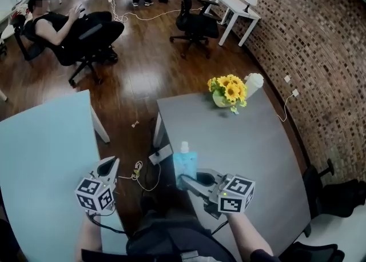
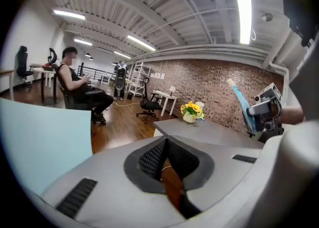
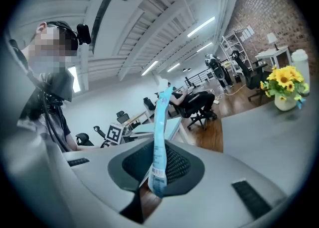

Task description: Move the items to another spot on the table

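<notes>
- The left tool [image 1: 108, 167] is clenched on nothing, left of the smooth grey tabletop [image 1: 257, 141].
- The right tool [image 1: 187, 179] grasps a flat, glossy light-blue plastic pouch with a white cap [image 1: 185, 163], which stands upright between its jaws above the tabletop's near edge.

The blue pouch [image 1: 185, 166] is flat and thin, with a white spout cap on top and a barcode label near its lower edge. It stands upright, with its lower edge pinched in the right claw [image 3: 155, 174], over the near left part of the grey counter [image 1: 257, 152]. A white pot of yellow sunflowers [image 1: 228, 92] stands at the far edge of the counter. A white bottle [image 1: 253, 83] is just beside it, on its right.
</notes>
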The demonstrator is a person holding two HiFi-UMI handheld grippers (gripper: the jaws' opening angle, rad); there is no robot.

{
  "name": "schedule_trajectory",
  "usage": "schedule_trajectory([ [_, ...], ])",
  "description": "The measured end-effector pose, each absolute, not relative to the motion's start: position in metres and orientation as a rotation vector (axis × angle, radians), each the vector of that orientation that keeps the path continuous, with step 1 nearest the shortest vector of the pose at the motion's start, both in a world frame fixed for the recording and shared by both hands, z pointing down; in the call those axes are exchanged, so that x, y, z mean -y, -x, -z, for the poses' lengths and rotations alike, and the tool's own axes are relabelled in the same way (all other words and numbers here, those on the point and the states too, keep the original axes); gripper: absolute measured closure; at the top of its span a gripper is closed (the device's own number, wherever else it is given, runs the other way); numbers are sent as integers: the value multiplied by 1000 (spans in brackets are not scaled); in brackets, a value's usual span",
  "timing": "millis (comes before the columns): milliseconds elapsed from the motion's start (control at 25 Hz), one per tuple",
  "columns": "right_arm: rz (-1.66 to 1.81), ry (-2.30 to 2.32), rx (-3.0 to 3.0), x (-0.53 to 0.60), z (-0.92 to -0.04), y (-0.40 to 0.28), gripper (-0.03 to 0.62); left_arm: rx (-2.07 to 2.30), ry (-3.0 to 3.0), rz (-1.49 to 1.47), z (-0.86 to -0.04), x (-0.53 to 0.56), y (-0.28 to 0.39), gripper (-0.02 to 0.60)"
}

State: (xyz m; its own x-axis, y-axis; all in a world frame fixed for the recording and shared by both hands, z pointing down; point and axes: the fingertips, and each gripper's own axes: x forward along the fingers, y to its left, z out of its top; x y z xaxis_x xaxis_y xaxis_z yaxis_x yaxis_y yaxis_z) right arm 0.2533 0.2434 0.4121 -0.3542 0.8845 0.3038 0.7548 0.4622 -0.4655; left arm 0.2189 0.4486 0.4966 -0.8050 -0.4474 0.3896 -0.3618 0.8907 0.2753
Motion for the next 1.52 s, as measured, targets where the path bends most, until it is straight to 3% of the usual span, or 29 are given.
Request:
schedule_trajectory([
  [280, -129, 1522, 2146, -301, -405, -230, 554, 2668, -398, 353, -496, -511, -238, 588],
  [760, -156, 1704, 2046, -372, -394, -193, 551, 2753, -192, 386, -456, -572, -244, 588],
  [1240, -210, 1770, 1961, -412, -416, -111, 548, 2672, -194, 468, -456, -569, -184, 588],
  [1520, -313, 1768, 1941, -414, -422, -51, 549, 2658, -291, 515, -436, -542, -96, 588],
])
